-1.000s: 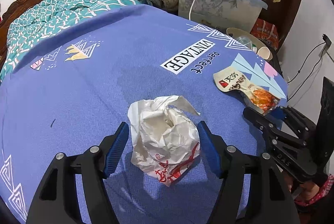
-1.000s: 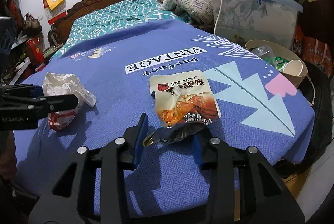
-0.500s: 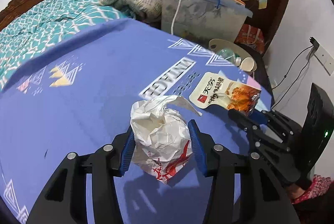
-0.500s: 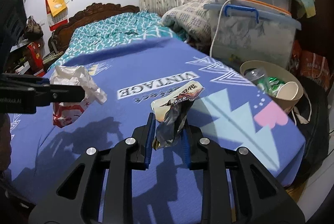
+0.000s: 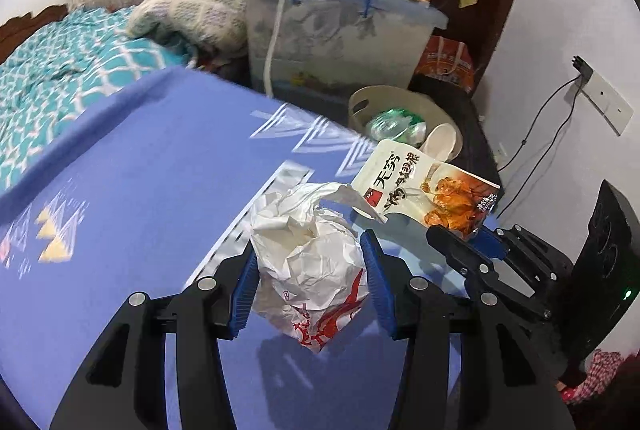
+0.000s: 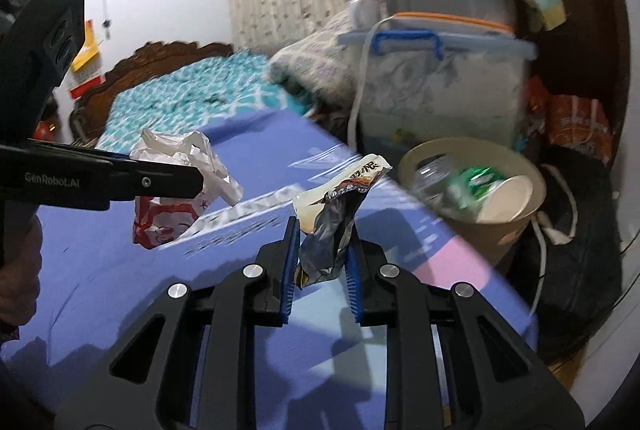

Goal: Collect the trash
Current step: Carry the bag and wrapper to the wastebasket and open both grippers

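My left gripper (image 5: 308, 270) is shut on a crumpled white paper bag with red print (image 5: 312, 270) and holds it above the blue bedspread (image 5: 140, 169). The bag also shows in the right wrist view (image 6: 176, 181), held by the left gripper (image 6: 188, 181). My right gripper (image 6: 322, 262) is shut on a snack wrapper (image 6: 332, 226), lifted off the bed; it shows in the left wrist view (image 5: 432, 197) with the right gripper (image 5: 460, 242) below it. A beige trash bin (image 6: 500, 230) with bottles and a paper cup stands beyond the bed's corner, also in the left wrist view (image 5: 368, 101).
A clear storage box with a blue handle (image 6: 440, 85) and a white cable stands behind the bin. A folded patterned blanket (image 5: 192, 9) and teal quilt (image 5: 60, 61) lie farther up the bed. A black bag (image 6: 572, 262) sits right of the bin.
Both grippers closed on their trash, lifted it off the bedspread and swung right toward the bin, which now appears closer and larger.
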